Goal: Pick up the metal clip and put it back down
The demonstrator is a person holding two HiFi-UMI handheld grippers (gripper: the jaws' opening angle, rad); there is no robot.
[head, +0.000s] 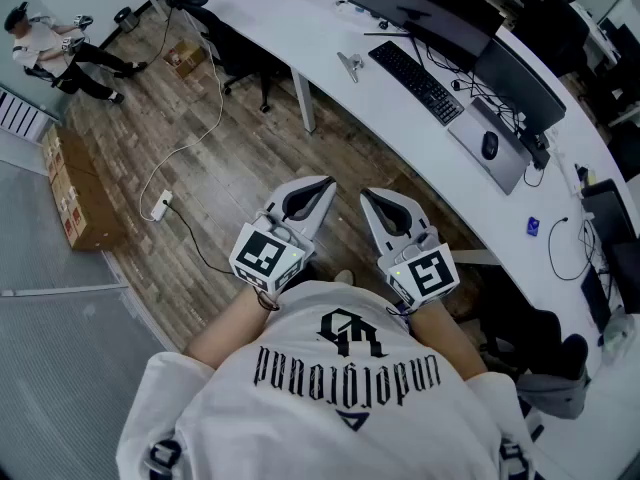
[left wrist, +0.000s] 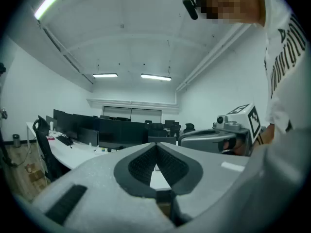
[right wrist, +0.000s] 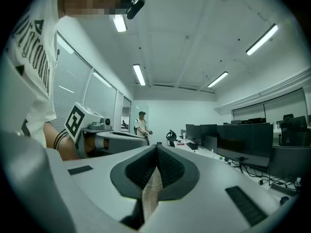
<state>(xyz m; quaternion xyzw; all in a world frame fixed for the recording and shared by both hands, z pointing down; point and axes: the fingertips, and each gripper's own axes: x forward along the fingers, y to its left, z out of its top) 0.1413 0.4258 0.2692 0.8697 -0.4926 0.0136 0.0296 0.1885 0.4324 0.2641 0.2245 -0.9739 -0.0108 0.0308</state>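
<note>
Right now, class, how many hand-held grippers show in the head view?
2: left hand-held gripper and right hand-held gripper, side by side at centre. The distant person may hold others.

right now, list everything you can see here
desk: one, white, upper right
metal clip: one, silver, on desk left of keyboard
keyboard: one, black, on desk
mouse: one, black, on desk right of keyboard
monitors: at least two, black, behind keyboard
office chair: one, black, beside desk
cardboard boxes: at least two, brown, floor at left
power strip: one, white, floor
other person: one, white shirt, far upper left
left hand-held gripper: one, grey, shut, empty
right hand-held gripper: one, grey, shut, empty
</note>
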